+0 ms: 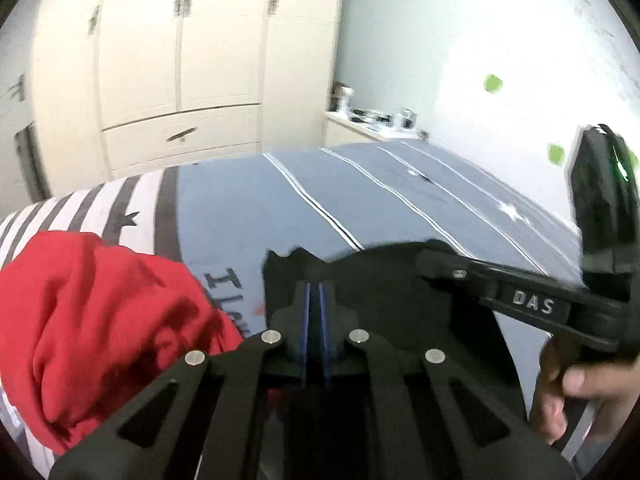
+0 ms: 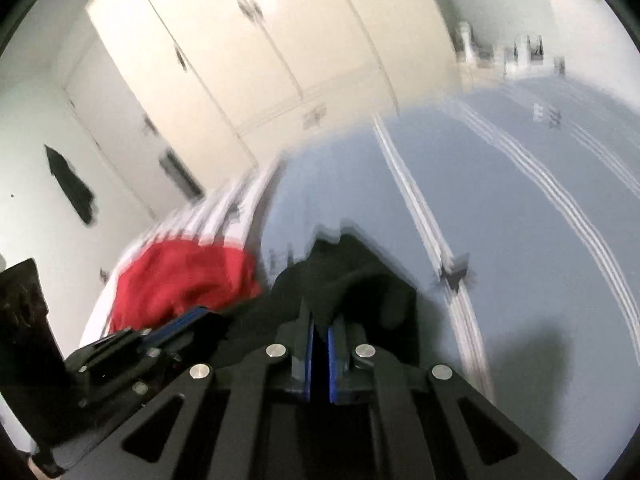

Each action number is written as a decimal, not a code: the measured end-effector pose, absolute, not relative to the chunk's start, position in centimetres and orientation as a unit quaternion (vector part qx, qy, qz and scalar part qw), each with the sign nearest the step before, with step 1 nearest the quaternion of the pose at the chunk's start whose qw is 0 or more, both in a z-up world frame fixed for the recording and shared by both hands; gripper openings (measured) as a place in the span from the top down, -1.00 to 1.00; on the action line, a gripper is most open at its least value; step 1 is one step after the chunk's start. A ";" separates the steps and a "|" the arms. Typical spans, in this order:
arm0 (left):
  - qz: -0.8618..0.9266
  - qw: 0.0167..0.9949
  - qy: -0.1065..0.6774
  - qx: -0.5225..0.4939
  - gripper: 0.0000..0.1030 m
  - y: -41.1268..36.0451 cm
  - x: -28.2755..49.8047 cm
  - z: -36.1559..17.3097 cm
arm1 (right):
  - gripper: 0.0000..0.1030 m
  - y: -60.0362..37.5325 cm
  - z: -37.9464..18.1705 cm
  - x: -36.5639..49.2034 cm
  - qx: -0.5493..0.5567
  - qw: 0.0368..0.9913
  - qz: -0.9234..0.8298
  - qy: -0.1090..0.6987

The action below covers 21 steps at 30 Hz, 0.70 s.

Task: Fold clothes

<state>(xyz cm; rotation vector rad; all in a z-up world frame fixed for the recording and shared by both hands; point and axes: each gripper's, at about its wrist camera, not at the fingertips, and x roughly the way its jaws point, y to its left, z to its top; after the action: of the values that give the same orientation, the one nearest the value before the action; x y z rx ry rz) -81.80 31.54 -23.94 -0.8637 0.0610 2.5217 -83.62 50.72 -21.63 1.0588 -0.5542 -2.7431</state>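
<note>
**Both grippers pinch a black garment over the bed**

Cream wardrobe doors [image 1: 176, 52] with dark handles fill the back of the room, meeting a pale wall [image 1: 500, 20] dotted with small green stickers. Below them spreads a bed under a blue-grey cover with thin white stripes and star shapes [image 1: 400, 200]; its left part changes to a white panel with broad dark stripes [image 1: 100, 208]. Beyond the bed, a low white side cabinet [image 1: 360, 128] carries a few small items too blurred to identify.

On the striped part of the bed, at the left, lies a crumpled red cloth garment [image 1: 100, 320], bunched in a heap. Just right of it, a black cloth garment [image 1: 380, 280] rises in front of both cameras, its upper edge lifted off the cover; in the right wrist view, which is smeared by motion, the same black fabric [image 2: 352, 272] bulges up past the fingertips.

The left gripper [image 1: 315, 296] has its blue-lined fingers drawn close together, clamped on the black fabric. The right gripper [image 2: 319, 332] likewise has its blue pads [image 2: 308, 344] narrow, pinching that garment. In the left view the right gripper's black body reaches in from the right, held by a person's hand [image 1: 576, 384].
</note>
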 end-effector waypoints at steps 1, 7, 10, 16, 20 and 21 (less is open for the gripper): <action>0.920 0.219 0.028 -0.325 0.93 31.8 -82.6 -24.8 | 0.90 51.0 -20.9 -83.8 0.337 0.065 -0.921 -0.184; 0.890 0.181 0.036 -0.417 0.89 30.7 -84.2 -29.3 | 0.56 50.9 -27.4 -86.9 0.505 0.006 -0.850 -0.148; 0.892 0.197 0.023 -0.406 0.78 28.9 -82.4 -29.0 | 0.48 51.9 -26.7 -85.5 0.488 0.013 -0.860 -0.147; 0.883 0.227 0.018 -0.411 0.64 24.3 -75.4 -28.6 | 0.41 53.1 -25.8 -80.0 0.467 0.052 -0.869 -0.155; 0.872 0.240 0.009 -0.426 0.64 21.7 -69.4 -28.8 | 0.33 52.2 -27.2 -73.5 0.481 0.073 -0.863 -0.133; 0.872 0.243 0.009 -0.425 0.64 21.2 -68.1 -28.8 | 0.33 52.0 -27.8 -72.0 0.487 0.075 -0.859 -0.138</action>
<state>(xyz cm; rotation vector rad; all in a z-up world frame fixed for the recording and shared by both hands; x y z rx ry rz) -68.13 21.19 -28.76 -1.1612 0.0249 2.3833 -72.00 52.03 -27.76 1.4616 -0.4153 -2.5776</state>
